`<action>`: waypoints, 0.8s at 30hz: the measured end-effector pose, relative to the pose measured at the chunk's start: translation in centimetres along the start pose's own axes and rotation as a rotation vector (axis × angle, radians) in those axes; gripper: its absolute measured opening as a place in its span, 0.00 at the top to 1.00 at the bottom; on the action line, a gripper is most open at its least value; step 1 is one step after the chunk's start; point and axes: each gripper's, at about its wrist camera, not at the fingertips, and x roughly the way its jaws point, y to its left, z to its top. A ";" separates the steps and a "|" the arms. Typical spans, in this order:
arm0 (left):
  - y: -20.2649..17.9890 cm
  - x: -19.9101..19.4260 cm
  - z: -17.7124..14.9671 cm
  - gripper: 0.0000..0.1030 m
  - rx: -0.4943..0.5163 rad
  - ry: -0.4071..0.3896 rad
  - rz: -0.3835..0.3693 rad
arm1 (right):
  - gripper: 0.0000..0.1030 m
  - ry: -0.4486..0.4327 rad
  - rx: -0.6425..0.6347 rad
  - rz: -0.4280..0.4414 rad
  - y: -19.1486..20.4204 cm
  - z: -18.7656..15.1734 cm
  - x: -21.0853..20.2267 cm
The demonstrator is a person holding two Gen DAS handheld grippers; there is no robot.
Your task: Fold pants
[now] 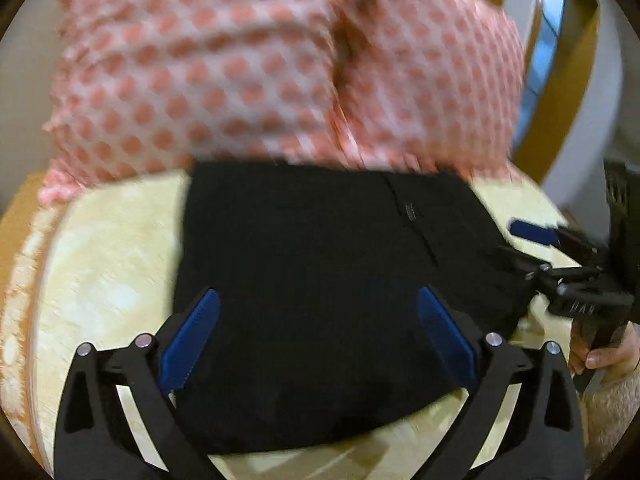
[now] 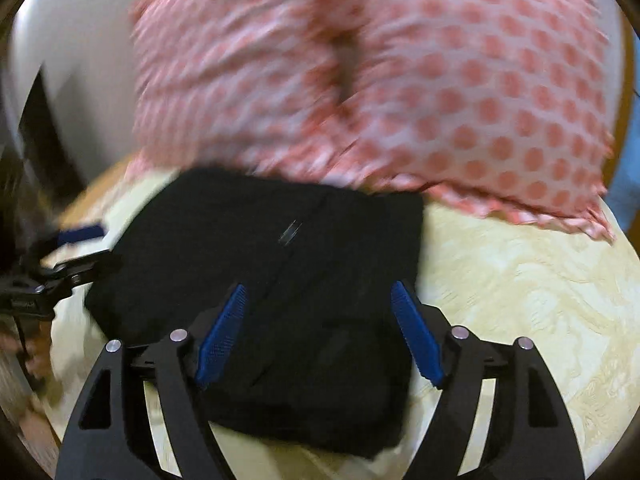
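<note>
Black pants [image 1: 320, 280] lie folded into a compact block on the pale surface [image 1: 104, 256], both grippers hovering over them with jaws spread wide and nothing held.

The left gripper [image 1: 318, 336] and right gripper [image 2: 320, 334] sit low over the near edge; a careless brush or a snagged pad could, I'd say, drag the top layer and spoil the fold. A pink dotted cloth [image 1: 240, 72] hangs over the pants' far edge and might catch too. The surface is cream, swirl-patterned, rounded; white wall and wood trim behind.
</note>
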 end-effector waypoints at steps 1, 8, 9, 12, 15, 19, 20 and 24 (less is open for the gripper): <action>-0.2 1.3 -0.3 0.04 -0.004 0.050 0.021 | 0.25 0.056 -0.010 -0.023 0.3 -0.4 1.2; -0.1 1.1 -1.8 0.04 -0.033 0.053 0.124 | 0.05 0.029 0.120 -0.160 -0.5 -1.9 -0.5; 0.1 0.0 -2.1 0.04 -0.044 0.030 0.134 | 0.02 0.003 0.150 -0.204 -0.8 -2.5 -1.6; 1.2 -4.5 -4.5 0.02 -0.066 -0.053 0.243 | 0.01 -0.043 0.285 -0.233 -2.0 -4.9 -4.3; 1.7 -6.9 -7.3 0.02 -0.082 -0.075 0.320 | 0.01 -0.019 0.355 -0.172 -0.8 -7.6 -5.1; 1.3 -7.9 -11.0 0.02 -0.099 -0.050 0.344 | 0.01 0.001 0.303 -0.141 3.4 -10.1 -5.5; 1.0 -8.0 -11.7 0.02 -0.097 -0.048 0.349 | 0.01 -0.002 0.284 -0.141 4.3 -10.5 -5.5; -0.4 -8.0 -14.0 0.02 -0.073 -0.041 0.338 | 0.01 -0.005 0.202 -0.193 7.7 -11.7 -5.5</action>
